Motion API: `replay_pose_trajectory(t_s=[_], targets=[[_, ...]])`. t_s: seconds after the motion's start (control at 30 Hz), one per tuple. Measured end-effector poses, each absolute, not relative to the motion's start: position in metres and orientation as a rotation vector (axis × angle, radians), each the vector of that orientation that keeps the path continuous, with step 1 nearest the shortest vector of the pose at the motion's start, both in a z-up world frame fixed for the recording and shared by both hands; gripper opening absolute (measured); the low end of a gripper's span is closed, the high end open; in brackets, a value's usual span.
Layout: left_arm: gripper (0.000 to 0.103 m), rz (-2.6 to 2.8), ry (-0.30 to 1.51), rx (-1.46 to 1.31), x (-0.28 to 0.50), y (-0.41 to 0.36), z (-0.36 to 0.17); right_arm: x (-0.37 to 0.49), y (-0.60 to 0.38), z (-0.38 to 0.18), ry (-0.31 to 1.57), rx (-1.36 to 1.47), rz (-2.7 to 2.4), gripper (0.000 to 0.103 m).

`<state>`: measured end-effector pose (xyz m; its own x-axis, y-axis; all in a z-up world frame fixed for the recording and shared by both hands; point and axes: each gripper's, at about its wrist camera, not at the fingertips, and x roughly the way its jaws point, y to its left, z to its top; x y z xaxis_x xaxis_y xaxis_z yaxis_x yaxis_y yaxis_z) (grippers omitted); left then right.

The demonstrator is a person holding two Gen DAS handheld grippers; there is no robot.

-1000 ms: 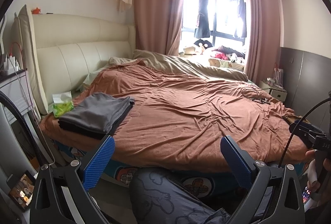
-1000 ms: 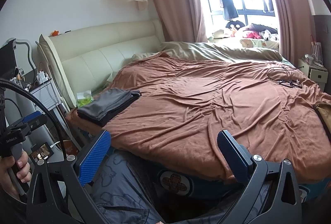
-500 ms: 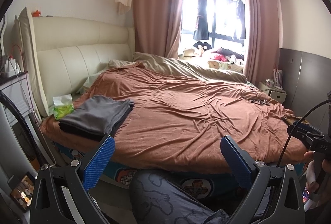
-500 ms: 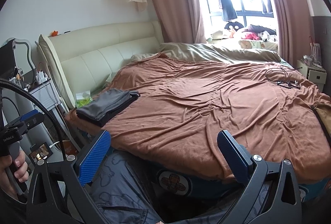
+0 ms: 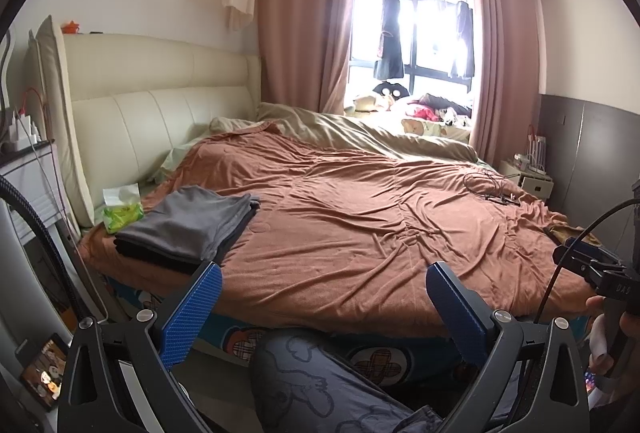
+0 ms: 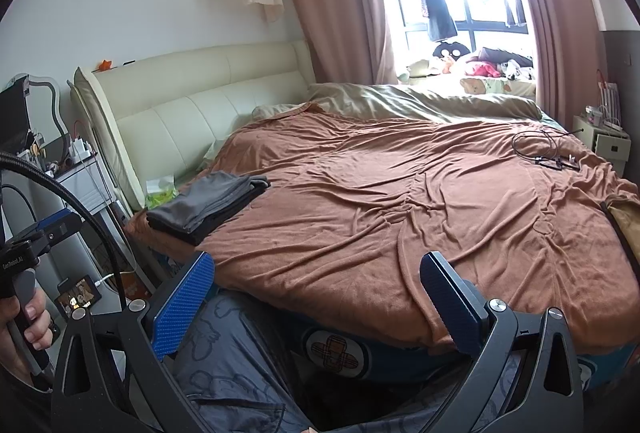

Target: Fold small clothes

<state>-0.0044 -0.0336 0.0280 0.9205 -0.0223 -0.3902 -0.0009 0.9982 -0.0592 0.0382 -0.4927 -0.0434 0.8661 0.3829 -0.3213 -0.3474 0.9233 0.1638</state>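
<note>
A folded stack of grey and black clothes (image 5: 188,225) (image 6: 208,205) lies on the near left corner of the brown bedspread (image 5: 360,217) (image 6: 400,201). My left gripper (image 5: 322,297) is open and empty, held off the bed's front edge, right of and below the stack. My right gripper (image 6: 316,293) is open and empty too, in front of the bed and well right of the stack. Each gripper's handle and the hand on it show at the edge of the other's view.
A green tissue pack (image 5: 122,209) sits by the cream headboard (image 5: 160,113). Black cables (image 5: 490,189) lie on the bed's far right. A person's patterned trouser leg (image 5: 320,373) fills the foreground. A nightstand (image 6: 80,185) stands left, a phone (image 6: 78,297) on the floor.
Both views have tilted slightly, so the bed sits a little lower and nearer in the frame. The clothes stack has stayed put and both grippers remain open.
</note>
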Motion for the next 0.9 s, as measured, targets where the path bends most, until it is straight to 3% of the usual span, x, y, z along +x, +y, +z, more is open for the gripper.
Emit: replay_pose_trajectory(t_s=[0.9], targets=[[0.103, -0.015, 0.366, -0.049, -0.0086, -0.0427, 0.0335, 0.0385, -0.4928, -0.0456, 0.359, 0.104, 0.372, 0.103]])
